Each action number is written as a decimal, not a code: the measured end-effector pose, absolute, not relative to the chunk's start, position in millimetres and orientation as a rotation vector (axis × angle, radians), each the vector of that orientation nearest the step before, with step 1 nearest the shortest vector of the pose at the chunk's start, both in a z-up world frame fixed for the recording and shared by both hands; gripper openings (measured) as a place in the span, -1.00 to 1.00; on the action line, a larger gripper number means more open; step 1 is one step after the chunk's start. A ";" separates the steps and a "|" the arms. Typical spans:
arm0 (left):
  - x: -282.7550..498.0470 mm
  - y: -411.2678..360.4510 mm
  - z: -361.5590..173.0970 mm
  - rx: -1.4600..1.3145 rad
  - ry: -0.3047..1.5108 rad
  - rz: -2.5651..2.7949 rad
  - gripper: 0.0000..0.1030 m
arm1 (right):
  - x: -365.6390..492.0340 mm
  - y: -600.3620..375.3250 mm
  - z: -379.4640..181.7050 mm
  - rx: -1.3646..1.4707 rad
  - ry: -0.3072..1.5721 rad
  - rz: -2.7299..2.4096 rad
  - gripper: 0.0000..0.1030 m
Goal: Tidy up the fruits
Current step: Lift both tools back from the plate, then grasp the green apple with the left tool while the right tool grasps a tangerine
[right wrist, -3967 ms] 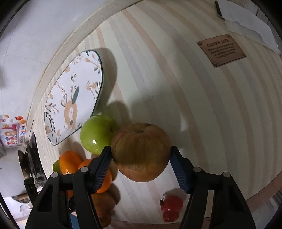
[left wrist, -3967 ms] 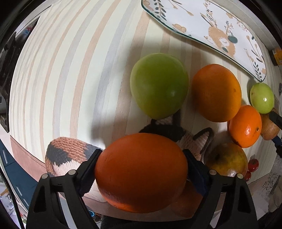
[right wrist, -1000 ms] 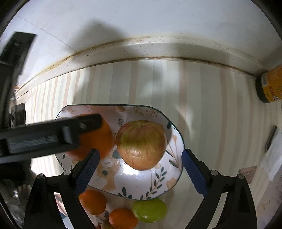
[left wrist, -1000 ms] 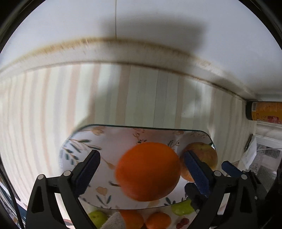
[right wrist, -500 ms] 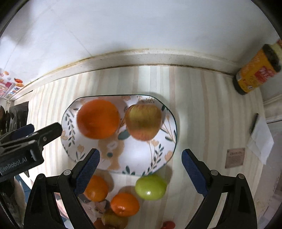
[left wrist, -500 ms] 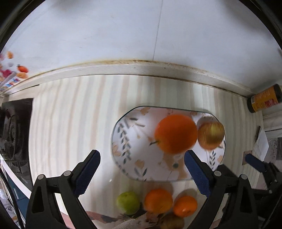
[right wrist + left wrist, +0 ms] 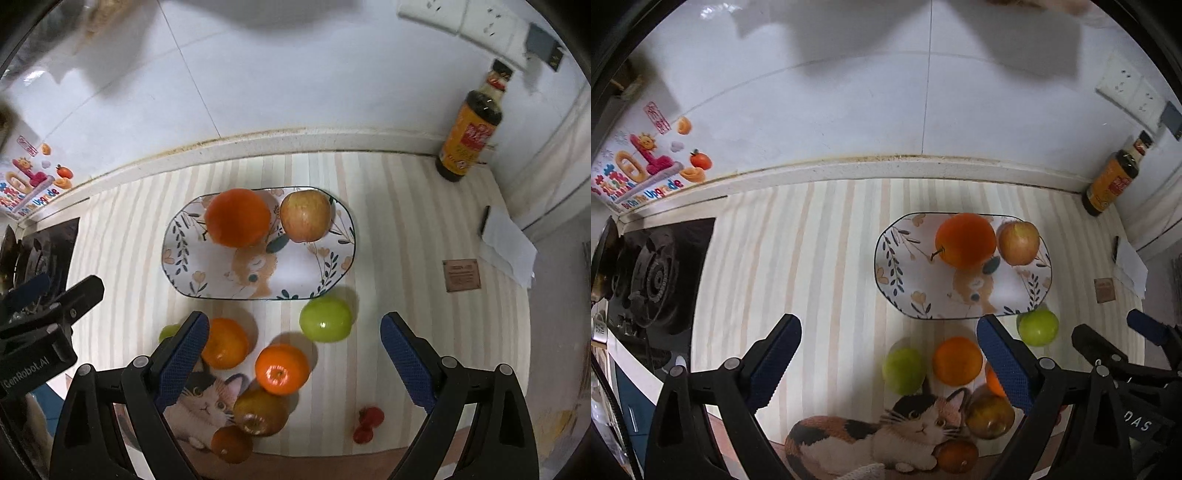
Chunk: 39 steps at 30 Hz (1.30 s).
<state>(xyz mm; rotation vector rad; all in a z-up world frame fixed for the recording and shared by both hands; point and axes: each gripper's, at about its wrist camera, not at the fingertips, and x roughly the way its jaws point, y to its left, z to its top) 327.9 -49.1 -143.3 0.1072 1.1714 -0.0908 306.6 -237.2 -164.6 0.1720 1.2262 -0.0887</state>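
- Gas hob (image 7: pixel 652 280): at 9 o'clock in the left wrist view, on the striped counter (image 7: pixel 812 266).
- Left gripper (image 7: pixel 890 354): jaws spread wide, nothing between them, held above the counter.
- Cat-shaped mat (image 7: pixel 879 439): at 6 o'clock in the left wrist view, at the counter's near edge.
- Loose fruit: a green apple (image 7: pixel 325 319) lies just below the plate's rim; a mid-sized orange (image 7: pixel 225 343) and a small orange (image 7: pixel 282 369) lie near it, toward 6 o'clock. A brownish apple (image 7: pixel 260 411) touches the small orange and lies partly on the mat. A second green fruit (image 7: pixel 903 369) lies left of the mid-sized orange.
- Floral plate (image 7: pixel 192 273): at the centre of the right wrist view. It carries a large orange (image 7: pixel 238 218) and a red-yellow apple (image 7: pixel 306 216), side by side on its far half and close together.
- Right gripper (image 7: pixel 291 354): jaws wide apart and empty, hovering over the loose fruit.
- Small red fruits (image 7: pixel 367 422): at 5 o'clock, apart from the rest.
- Sauce bottle (image 7: pixel 469 136): upright at 2 o'clock, against the wall.
- White paper (image 7: pixel 509 251) and brown plaque (image 7: pixel 461 275): at 3 o'clock.
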 end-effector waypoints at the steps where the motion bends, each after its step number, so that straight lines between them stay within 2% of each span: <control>1: 321.2 -47.7 -140.1 0.104 1.158 -0.091 0.89 | 299.3 -235.0 -157.8 0.168 1.208 -0.093 0.87; 8: 290.6 -43.2 -123.7 0.106 1.100 -0.101 0.89 | 268.6 -227.1 -125.3 0.147 1.122 -0.137 0.87; 16: 279.4 -34.1 -112.7 0.067 1.082 -0.099 0.89 | 247.6 -229.8 -107.9 0.252 1.089 -0.108 0.87; 17: 281.3 -32.0 -117.5 0.073 1.093 -0.088 0.96 | 246.9 -230.7 -111.0 0.266 1.092 -0.107 0.87; 30: 303.0 -36.0 -249.4 0.174 1.400 -0.084 1.00 | 261.1 -253.5 -281.6 0.539 1.434 -0.043 0.86; 35: 316.6 -53.4 -285.7 0.269 1.457 -0.133 0.99 | 270.6 -248.7 -313.5 0.524 1.479 -0.017 0.61; 37: 321.5 -55.6 -297.1 0.265 1.483 -0.170 0.91 | 274.7 -244.7 -322.1 0.513 1.501 -0.004 0.57; 38: 323.5 -56.2 -300.4 0.267 1.489 -0.178 0.77 | 276.4 -243.6 -323.5 0.513 1.506 0.001 0.54; 39: 325.3 -57.0 -304.3 0.266 1.495 -0.190 0.54 | 277.1 -242.4 -327.1 0.513 1.512 0.006 0.54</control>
